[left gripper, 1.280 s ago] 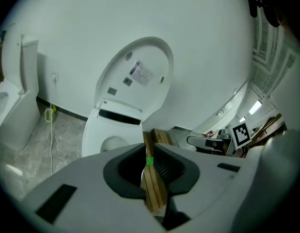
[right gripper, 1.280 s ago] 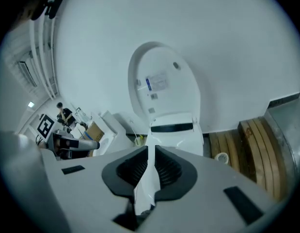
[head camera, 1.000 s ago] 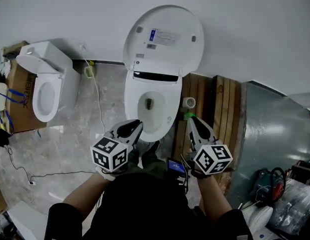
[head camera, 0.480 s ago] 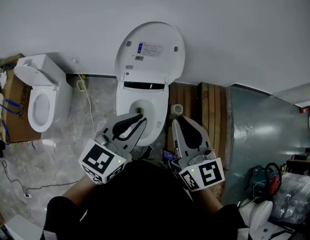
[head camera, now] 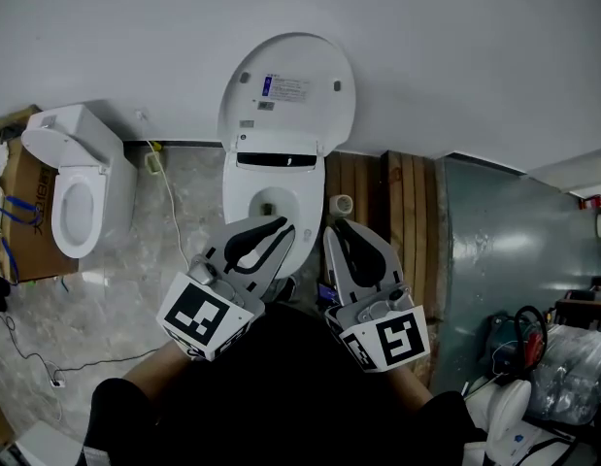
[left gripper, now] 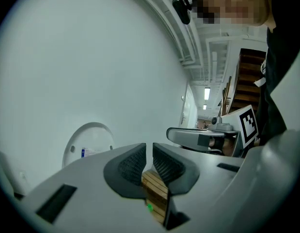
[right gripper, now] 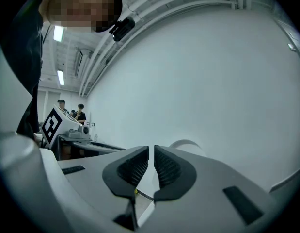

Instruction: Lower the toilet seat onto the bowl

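A white toilet stands against the wall in the head view. Its seat (head camera: 286,90) is raised upright against the wall, with a small label on the face turned to me. The open bowl (head camera: 266,202) lies below it. My left gripper (head camera: 280,225) hovers over the bowl's front rim, shut and empty. My right gripper (head camera: 337,229) hangs just right of the bowl, also shut and empty. In the left gripper view the left gripper (left gripper: 149,152) points toward the raised seat (left gripper: 89,143). In the right gripper view the right gripper (right gripper: 151,154) shows the seat's edge (right gripper: 186,143) just beyond it.
A second white toilet (head camera: 72,178) stands at the left beside a cardboard box (head camera: 18,221). A cable (head camera: 172,212) runs down the tiled floor. Wooden slats (head camera: 402,216) and a small roll (head camera: 343,204) lie right of the bowl, then a grey panel (head camera: 504,250).
Both grippers have risen toward the head camera and rolled, so they look larger. Their tips now lie at the bowl's front rim. Both stay shut.
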Tool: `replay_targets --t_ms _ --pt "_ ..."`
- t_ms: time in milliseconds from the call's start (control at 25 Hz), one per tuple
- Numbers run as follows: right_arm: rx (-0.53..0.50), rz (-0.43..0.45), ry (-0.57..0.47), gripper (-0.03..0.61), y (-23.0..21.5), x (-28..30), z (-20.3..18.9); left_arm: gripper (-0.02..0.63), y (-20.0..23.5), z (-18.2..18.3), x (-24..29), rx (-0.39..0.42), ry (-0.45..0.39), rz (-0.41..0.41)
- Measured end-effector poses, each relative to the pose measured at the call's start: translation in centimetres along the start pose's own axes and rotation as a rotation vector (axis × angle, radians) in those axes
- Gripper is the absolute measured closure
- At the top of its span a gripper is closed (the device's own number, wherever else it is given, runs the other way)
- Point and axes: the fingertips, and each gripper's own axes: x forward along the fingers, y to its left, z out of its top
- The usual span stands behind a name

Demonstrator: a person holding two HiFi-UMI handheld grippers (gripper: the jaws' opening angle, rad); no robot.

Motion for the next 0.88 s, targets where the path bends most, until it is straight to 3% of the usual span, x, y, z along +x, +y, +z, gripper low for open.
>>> replay_targets --t_ms 320,600,880 --pt "0.001 0.01 -0.01 0.522 0.0 0.1 -0.2 0.56 0.3 1.2 0.6 0.019 -0.059 0.013" --pt "0.004 0.032 -0.011 0.522 0.1 -0.4 -0.3 0.56 -0.2 0.9 0.6 0.02 -0.047 0.02" --pt "0.024 0.039 -0.002 0.522 -0.1 -0.9 -0.9 0.56 -0.4 -0.7 0.3 -0.011 0.031 0.029"
